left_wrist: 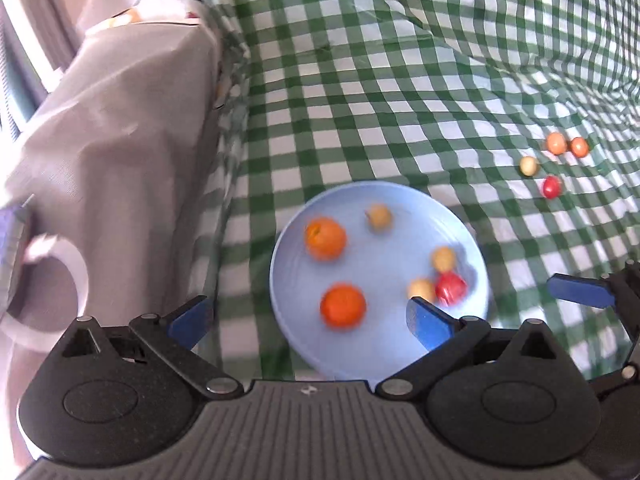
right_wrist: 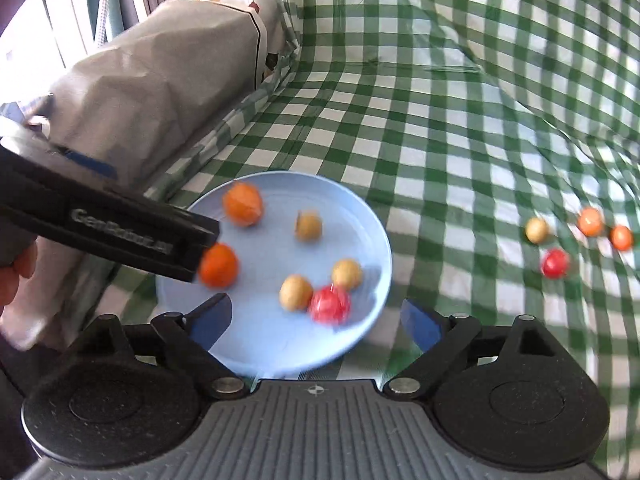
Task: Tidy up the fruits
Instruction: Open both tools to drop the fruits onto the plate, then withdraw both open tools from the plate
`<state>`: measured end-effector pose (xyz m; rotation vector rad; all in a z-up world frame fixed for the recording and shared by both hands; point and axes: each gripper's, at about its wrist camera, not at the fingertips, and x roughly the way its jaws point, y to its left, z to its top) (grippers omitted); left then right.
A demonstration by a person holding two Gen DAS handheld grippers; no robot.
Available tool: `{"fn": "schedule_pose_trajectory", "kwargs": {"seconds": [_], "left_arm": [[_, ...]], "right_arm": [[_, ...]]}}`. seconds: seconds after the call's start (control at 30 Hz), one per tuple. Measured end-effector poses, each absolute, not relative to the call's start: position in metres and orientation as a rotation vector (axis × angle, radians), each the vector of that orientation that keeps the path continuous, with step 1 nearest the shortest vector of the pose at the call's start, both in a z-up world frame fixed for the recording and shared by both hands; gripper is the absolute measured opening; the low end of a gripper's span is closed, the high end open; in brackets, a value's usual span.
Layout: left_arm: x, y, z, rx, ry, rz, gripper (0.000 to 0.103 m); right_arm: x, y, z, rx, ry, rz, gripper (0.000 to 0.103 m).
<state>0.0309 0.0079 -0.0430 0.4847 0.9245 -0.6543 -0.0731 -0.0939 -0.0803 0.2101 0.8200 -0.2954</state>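
1. Far left: a grey wrapped bundle (right_wrist: 160, 80) lies on the green checked cloth (right_wrist: 440, 140).
2. Near left: the left gripper (left_wrist: 308, 320) hangs over the blue plate (right_wrist: 372, 220), fingers spread wide and empty.
3. The plate holds six fruits — two oranges, three yellowish ones, one red fruit (right_wrist: 330, 304).
4. Near centre: the right gripper (right_wrist: 316, 320) is wide apart too, holding nothing.
5. Far right: four loose fruits (right_wrist: 554, 263) lie well apart from the plate — gathering seems half done; next, reach right and close on one.
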Motion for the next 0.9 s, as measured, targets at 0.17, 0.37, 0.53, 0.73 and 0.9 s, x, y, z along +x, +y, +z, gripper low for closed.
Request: {"fn": "schedule_pose_trajectory", "kwargs": {"seconds": [0.17, 0.37, 0.53, 0.73, 0.9], "left_arm": [[-0.008, 0.049, -0.021, 0.446, 0.905, -0.614, 0.103], [-0.04, 0.075, 0.0, 0.421, 0.859, -0.601, 0.103], [-0.059, 0.085, 0.018, 0.391, 0.82, -0.597, 0.103], [-0.079, 0.092, 0.032, 0.389, 0.781, -0.602, 0.103], [-0.09, 0.097, 0.039, 0.385, 0.757, -0.609, 0.103]], "right_arm": [[-0.118, -0.067, -0.059, 0.254, 0.796, -0.331, 0.098], [-0.159, -0.047, -0.043, 0.231, 0.722, -0.389, 0.098], [-0.184, -0.044, -0.027, 0.216, 0.651, -0.418, 0.099], [-0.21, -0.036, -0.012, 0.191, 0.593, -0.422, 0.1], [-0.22, -0.03, -0.003, 0.175, 0.567, -0.421, 0.101]]}}
